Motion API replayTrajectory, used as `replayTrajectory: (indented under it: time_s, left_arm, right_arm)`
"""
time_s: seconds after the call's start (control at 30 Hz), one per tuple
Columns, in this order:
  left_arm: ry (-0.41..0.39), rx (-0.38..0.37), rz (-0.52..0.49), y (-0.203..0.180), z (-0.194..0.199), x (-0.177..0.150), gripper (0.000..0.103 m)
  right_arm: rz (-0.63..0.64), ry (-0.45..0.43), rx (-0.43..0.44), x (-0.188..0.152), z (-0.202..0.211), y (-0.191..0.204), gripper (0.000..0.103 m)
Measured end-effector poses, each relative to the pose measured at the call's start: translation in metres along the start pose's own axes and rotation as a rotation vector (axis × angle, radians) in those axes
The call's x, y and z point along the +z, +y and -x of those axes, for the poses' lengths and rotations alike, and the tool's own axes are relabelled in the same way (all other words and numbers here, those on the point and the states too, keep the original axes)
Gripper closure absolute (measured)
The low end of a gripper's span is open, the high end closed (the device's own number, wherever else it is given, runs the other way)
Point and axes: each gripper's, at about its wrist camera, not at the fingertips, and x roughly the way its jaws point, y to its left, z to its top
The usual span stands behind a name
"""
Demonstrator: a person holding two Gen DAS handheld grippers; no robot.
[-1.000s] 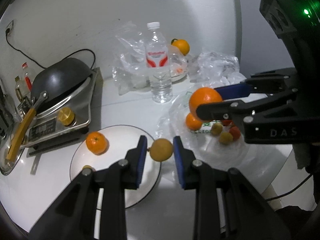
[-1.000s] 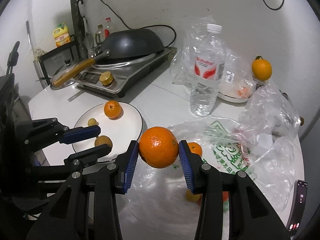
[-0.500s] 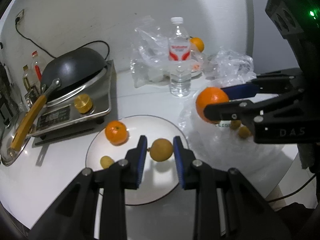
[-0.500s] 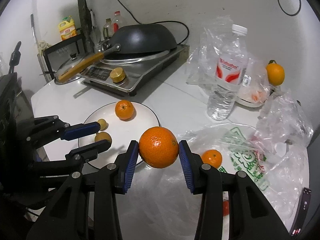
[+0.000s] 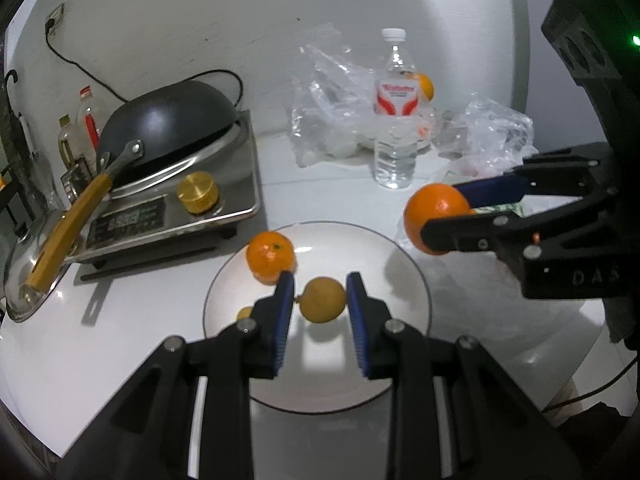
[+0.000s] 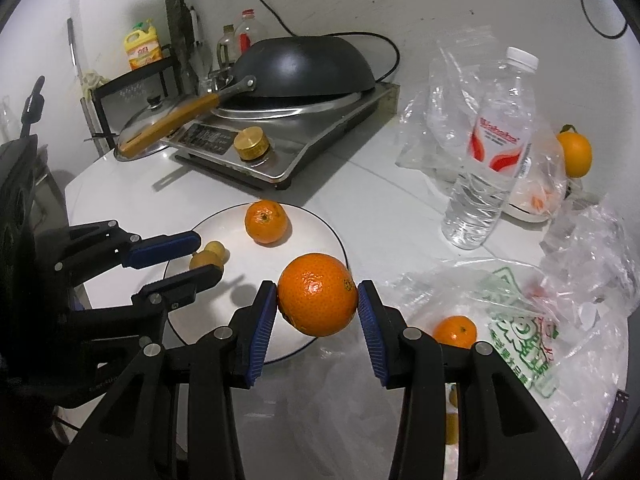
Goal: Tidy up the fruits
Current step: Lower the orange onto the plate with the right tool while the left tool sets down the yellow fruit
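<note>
Big orange — glossy, pitted

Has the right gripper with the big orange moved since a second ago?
Yes. In the left wrist view the right gripper and its big orange were over the plastic bag; now they sit at the white plate's rim, nearer the stove.

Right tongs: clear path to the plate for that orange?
Probably yes. The right tongs hold the orange over the plate rim; bare plate lies ahead, left tongs off to the side.
</note>
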Motion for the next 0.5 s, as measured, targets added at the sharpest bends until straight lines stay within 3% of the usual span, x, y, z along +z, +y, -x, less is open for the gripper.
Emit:
replayTrajectory:
  time_s: [0.5]
  left_arm:
    - [0.013,0.036,0.017,0.033,-0.022,0.000,0.075]
  right_arm:
    - [0.016,0.029,0.030,0.017,-0.034,0.009,0.059]
